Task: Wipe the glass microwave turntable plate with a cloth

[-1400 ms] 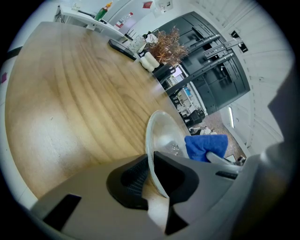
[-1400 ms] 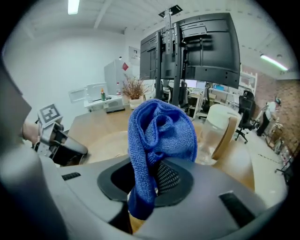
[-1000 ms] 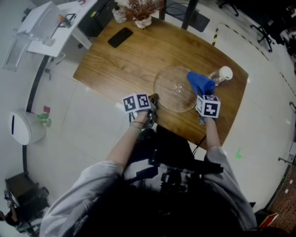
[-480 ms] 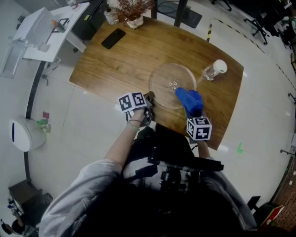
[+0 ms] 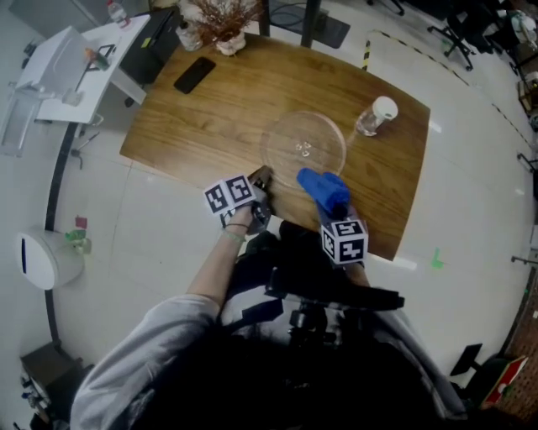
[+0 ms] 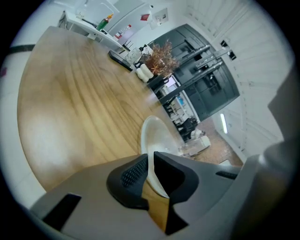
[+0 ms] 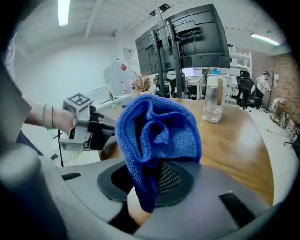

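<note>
The clear glass turntable plate [image 5: 303,149] lies on the wooden table [image 5: 210,117], its near rim close to the table's front edge. My left gripper [image 5: 259,180] is shut on that near rim; in the left gripper view the plate's edge [image 6: 151,140] runs between the two dark pads. My right gripper [image 5: 333,204] is shut on a bunched blue cloth [image 5: 324,190], held over the table's front edge just right of the plate. In the right gripper view the blue cloth [image 7: 157,136] fills the middle and hides the jaws.
A glass jar with a white lid [image 5: 374,116] stands right of the plate. A black phone [image 5: 194,75] and a vase of dried flowers [image 5: 220,25] sit at the table's far left. A white side table [image 5: 67,59] stands to the left.
My right gripper has drawn the blue cloth back from the plate's right side, near the jar, toward the table's front edge. The left gripper has kept its hold on the rim.
</note>
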